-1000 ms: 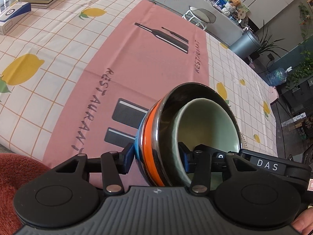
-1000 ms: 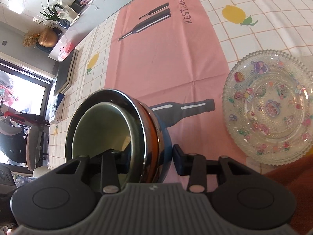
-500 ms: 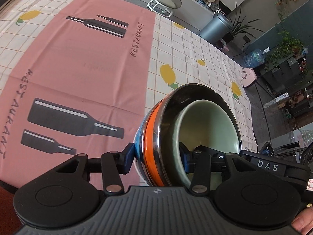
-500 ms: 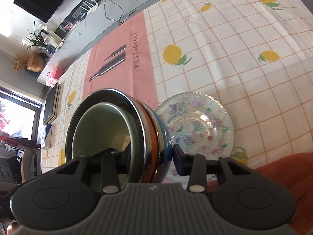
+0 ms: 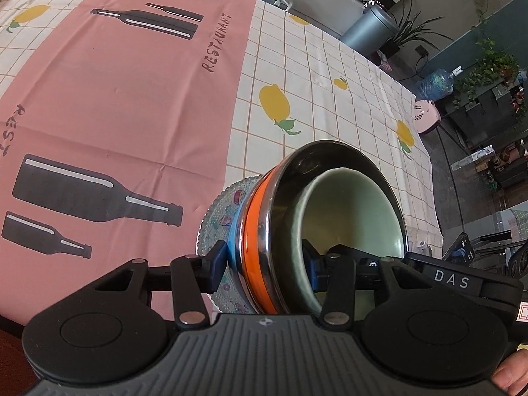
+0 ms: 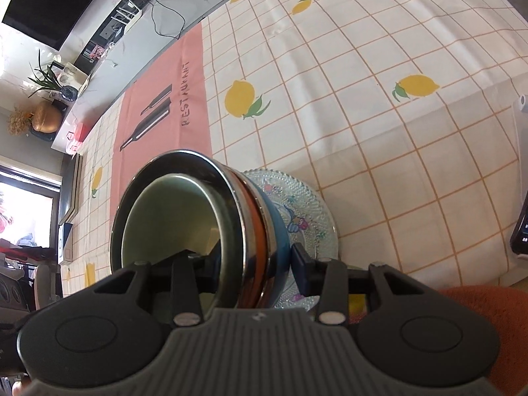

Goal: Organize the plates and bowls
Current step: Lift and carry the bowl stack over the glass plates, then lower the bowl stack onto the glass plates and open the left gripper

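While both grippers clamp opposite sides of the nested bowl stack (image 5: 264,231), it hangs tilted over the glass plate (image 6: 307,204). Left gripper (image 5: 264,259): one finger outside on the blue bowl (image 6: 280,231), one inside the pale green bowl (image 5: 349,214). Right gripper (image 6: 254,257) holds the same way. Between them sit an orange bowl (image 5: 252,227) and a steel bowl (image 6: 198,165). Plate lies on the lemon-print tablecloth (image 6: 363,99), beside its pink panel (image 5: 115,82); contact between stack and plate cannot be judged.
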Motion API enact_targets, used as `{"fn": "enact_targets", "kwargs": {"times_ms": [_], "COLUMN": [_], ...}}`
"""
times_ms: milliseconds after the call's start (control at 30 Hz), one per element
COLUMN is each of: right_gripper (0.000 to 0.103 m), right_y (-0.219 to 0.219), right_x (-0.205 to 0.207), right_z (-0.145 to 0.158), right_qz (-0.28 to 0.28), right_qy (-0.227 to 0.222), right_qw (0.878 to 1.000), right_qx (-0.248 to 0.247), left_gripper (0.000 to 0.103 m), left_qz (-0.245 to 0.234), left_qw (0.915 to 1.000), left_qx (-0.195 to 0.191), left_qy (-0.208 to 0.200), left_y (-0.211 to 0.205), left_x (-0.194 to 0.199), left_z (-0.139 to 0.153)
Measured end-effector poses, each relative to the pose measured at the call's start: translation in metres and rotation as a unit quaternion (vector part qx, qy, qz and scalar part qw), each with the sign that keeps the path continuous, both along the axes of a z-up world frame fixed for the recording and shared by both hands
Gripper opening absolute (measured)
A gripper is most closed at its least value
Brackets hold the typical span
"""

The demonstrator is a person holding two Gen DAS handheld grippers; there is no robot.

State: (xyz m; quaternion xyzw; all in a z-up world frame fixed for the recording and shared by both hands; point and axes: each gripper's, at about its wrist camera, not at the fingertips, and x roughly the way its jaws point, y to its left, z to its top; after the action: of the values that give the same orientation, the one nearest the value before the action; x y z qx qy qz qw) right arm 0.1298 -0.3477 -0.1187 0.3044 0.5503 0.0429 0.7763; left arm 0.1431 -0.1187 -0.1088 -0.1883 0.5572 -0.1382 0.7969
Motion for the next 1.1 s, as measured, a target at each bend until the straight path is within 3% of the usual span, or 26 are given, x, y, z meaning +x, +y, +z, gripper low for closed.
{"fn": "enact_targets", "kwargs": {"times_ms": [667,733,800,933,1100], "right_gripper": [0.043,0.051,0.060,0.060,0.063], "right_y": [-0.001,0.001,0.001,0.000,0.004], "right_x": [0.000,0.000,0.000,-0.003,-0.009], "right_z": [-0.009,-0.008,-0.008,-0.008,0.005], "right_qz": [0.005,0.008,0.007,0.009,0.016], "right_qy": [0.002,0.002,0.003,0.001,-0.015], "right_qw": [1.000,1.000,1.000,1.000,0.998], "right_qx": [0.003,-0.010,-0.022,-0.021,-0.056], "left_gripper": [0.053,0.066,0.071,0.072,0.072], "left_qz": [-0.001,0.003,0.007,0.008,-0.001], "left_qw": [1.0000,0.9999,0.9997,0.9995,0.9979], "left_qx": [-0.001,0.004,0.003,-0.008,0.009], "left_qy": [-0.001,-0.013,-0.024,-0.029,-0.064], "left_y": [-0.001,0.001,0.004,0.008,0.011], "left_x": [0.004,0.002,0.001,-0.001,-0.012], "left_z": [-0.006,-0.004,-0.002,0.003,0.022]}}
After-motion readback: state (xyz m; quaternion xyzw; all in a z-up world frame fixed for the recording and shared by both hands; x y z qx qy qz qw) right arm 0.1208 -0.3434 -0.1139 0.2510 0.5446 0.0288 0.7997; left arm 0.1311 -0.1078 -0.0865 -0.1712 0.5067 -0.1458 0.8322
